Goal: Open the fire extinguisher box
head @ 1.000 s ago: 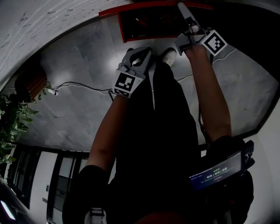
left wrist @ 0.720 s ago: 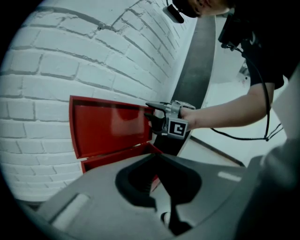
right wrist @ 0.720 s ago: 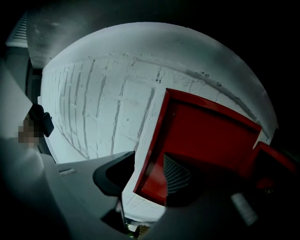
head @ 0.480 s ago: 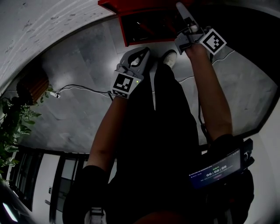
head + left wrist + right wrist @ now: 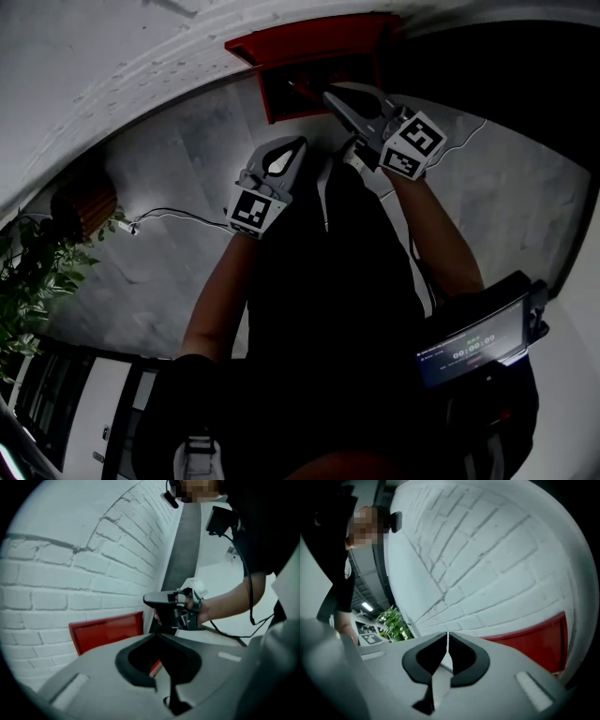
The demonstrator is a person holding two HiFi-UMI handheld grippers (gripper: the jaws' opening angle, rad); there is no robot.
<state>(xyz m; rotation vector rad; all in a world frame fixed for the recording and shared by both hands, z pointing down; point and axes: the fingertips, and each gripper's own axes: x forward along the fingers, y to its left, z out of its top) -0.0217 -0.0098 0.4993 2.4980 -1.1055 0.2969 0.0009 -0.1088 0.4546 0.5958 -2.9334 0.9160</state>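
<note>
The red sheet-metal fire extinguisher box [image 5: 309, 47], set low in the white brick wall [image 5: 141, 56], is judged rigid with a light hinged door, best taken at its free edge by the right gripper [image 5: 330, 93], whose empty jaws are closing just beside it, the left gripper [image 5: 298, 143] being closed on nothing.

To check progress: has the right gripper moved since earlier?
Yes: right gripper swung left along the red box, off its right end; claw closing, empty.

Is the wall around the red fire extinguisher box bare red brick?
No, the wall around the red fire extinguisher box is white brick in the left gripper view.
</note>
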